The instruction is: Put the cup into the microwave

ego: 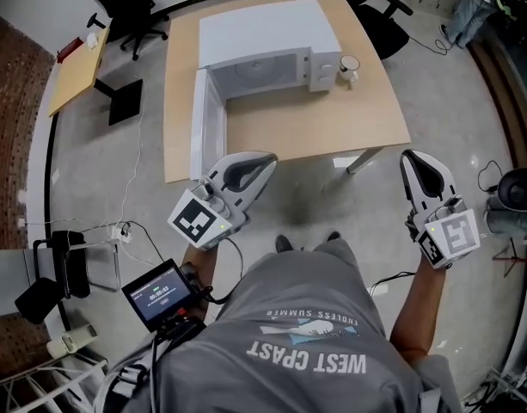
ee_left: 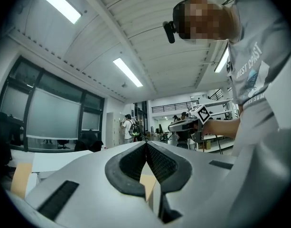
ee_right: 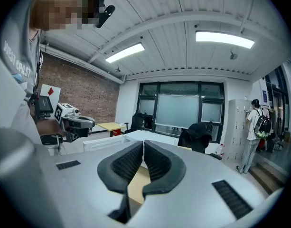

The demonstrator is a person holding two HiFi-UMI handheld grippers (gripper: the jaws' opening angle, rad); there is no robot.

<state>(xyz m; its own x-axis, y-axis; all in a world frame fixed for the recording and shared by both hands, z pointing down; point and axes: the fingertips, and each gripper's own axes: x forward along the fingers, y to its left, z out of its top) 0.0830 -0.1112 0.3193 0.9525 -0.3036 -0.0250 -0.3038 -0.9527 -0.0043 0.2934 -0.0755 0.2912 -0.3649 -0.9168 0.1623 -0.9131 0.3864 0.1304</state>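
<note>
The white mug (ego: 349,64) stands on the wooden table (ego: 332,127), just right of the open microwave (ego: 272,50). It looks rigid, smooth and breakable, so pinch its wall at the rim. The left gripper (ego: 270,157) and right gripper (ego: 409,156) are well short of it, jaws together and empty.
</note>
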